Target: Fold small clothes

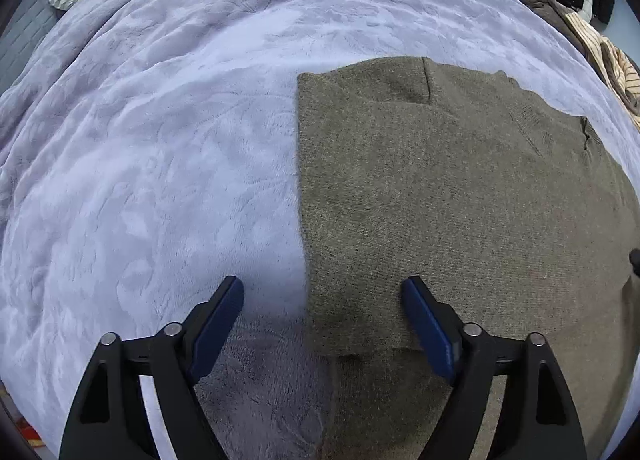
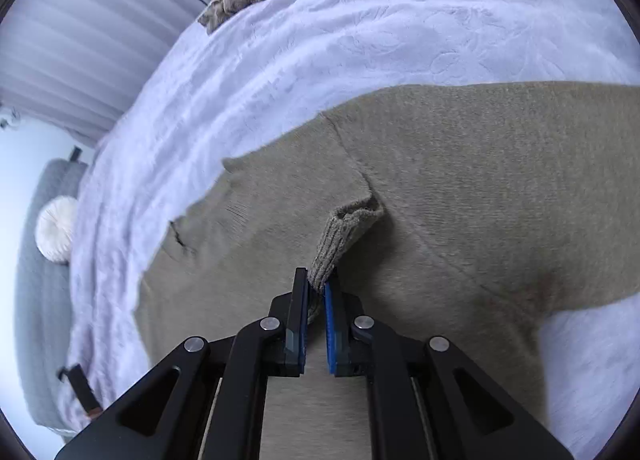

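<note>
One garment: olive sweater (image 1: 460, 196) laid flat on lavender blanket (image 1: 160, 140), right half of left-wrist frame.
Left gripper (image 1: 322, 298): fingers spread, nothing held.
Right gripper (image 2: 316, 284): fingers pinched on ribbed cuff (image 2: 340, 236), centre frame.

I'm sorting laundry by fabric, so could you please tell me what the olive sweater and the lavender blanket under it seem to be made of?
Olive sweater: looks like a soft wool or wool-blend knit with a matte, slightly fuzzy surface; fine knit rows show, and its ribbed cuff is plainly knitted. Lavender blanket: probably plush synthetic fleece; short, faintly shiny pile with an embossed pattern. Exact fibres cannot be told.
</note>
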